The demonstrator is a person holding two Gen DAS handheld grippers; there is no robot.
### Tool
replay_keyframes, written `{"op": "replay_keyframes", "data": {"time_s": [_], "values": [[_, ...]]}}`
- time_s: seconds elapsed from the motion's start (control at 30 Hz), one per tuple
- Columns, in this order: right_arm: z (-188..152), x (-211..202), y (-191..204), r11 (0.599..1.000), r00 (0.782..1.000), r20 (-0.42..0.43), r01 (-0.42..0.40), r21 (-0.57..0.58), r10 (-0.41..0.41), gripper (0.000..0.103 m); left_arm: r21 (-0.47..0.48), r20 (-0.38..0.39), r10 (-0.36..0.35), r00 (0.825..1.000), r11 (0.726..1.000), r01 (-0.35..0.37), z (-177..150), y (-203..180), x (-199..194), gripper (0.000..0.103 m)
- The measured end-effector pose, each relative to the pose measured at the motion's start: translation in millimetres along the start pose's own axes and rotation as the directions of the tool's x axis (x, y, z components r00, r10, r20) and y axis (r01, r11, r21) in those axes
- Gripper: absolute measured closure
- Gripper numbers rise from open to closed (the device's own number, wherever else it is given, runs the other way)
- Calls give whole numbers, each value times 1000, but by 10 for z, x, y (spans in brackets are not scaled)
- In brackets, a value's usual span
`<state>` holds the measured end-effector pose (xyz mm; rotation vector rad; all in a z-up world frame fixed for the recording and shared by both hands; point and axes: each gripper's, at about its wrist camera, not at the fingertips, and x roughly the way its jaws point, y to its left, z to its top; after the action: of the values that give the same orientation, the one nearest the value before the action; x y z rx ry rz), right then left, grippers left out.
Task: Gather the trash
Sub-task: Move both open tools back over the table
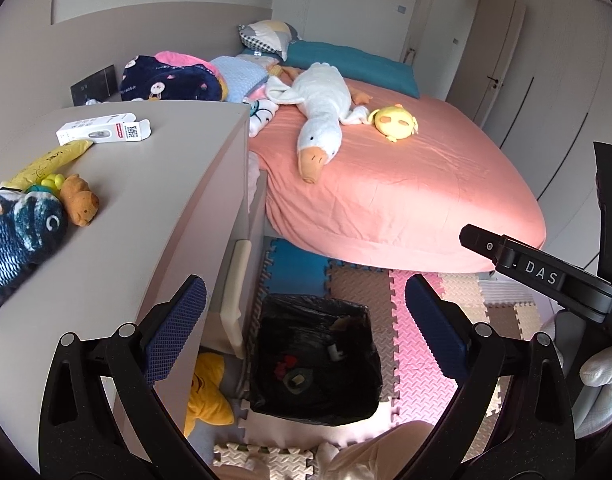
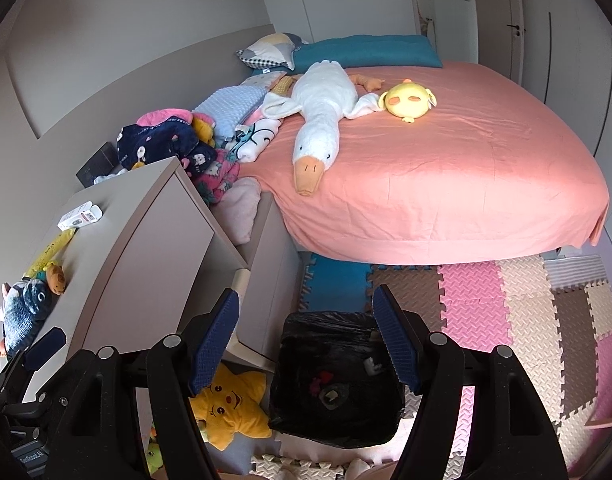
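Both grippers, left [image 1: 306,320] and right [image 2: 306,336], are held open and empty above the lined bin [image 2: 333,384]; toys may be mistaken for trash.

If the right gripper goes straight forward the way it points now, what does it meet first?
Most likely the black-lined trash bin on the floor: it lies between the open, empty fingers of the right gripper. Nothing shows in between, though depth is hard to judge here.
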<state>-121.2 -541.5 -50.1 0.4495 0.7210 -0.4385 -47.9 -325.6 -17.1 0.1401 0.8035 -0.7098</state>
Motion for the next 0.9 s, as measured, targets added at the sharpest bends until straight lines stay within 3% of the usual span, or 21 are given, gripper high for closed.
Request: {"op": "replay_keyframes", "data": {"time_s": [0.5,0.9], "values": [[-78,-39,688,991,998,-5,-59,-121,59,33,-49,52,79,995,996,-76,-35,567,-340,7],[-245,-62,1475,962,988,-15,-153,-225,154,33,-154,103,180,978,975,-163,-88,1291,-746,7]]}}
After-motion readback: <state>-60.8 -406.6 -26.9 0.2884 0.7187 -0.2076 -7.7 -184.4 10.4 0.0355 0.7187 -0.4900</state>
